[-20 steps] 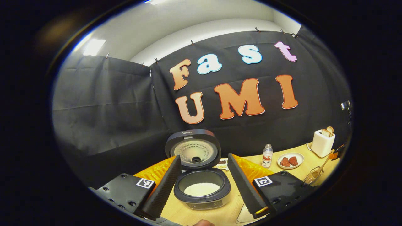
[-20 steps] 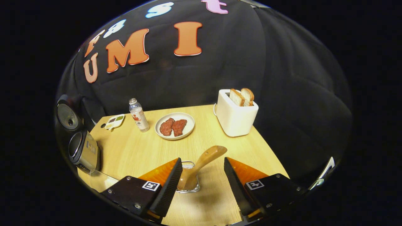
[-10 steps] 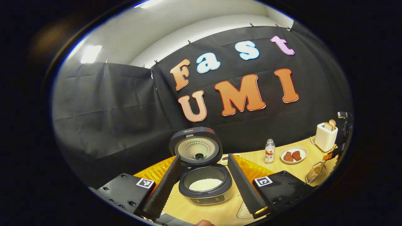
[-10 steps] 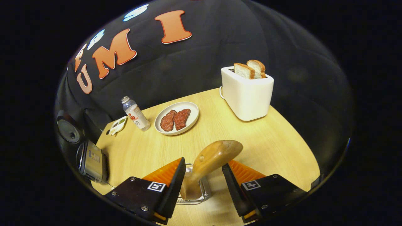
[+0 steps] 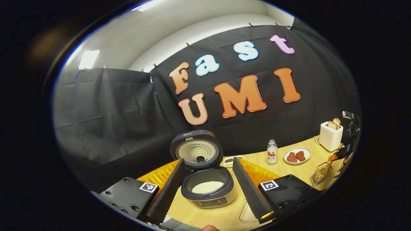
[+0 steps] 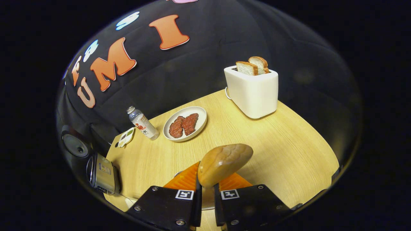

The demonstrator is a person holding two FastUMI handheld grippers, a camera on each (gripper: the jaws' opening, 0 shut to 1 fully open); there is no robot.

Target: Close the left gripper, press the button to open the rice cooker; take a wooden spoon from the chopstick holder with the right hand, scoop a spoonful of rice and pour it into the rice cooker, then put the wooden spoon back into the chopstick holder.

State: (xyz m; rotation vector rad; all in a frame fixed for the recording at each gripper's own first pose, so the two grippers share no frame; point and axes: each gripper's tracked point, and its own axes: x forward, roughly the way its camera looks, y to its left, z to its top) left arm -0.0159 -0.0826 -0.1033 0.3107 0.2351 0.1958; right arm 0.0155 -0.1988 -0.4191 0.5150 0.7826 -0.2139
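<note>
We see our right gripper (image 6: 206, 205) clamped on the smooth, rounded wooden spoon (image 6: 224, 163), near the white toaster (image 6: 252, 89). Our left gripper (image 5: 208, 189) gapes wide, empty, framing the open dark rice cooker (image 5: 207, 183).

Dim booth, ceiling light (image 5: 89, 59) glare — edges bent, perhaps blurred.
</note>
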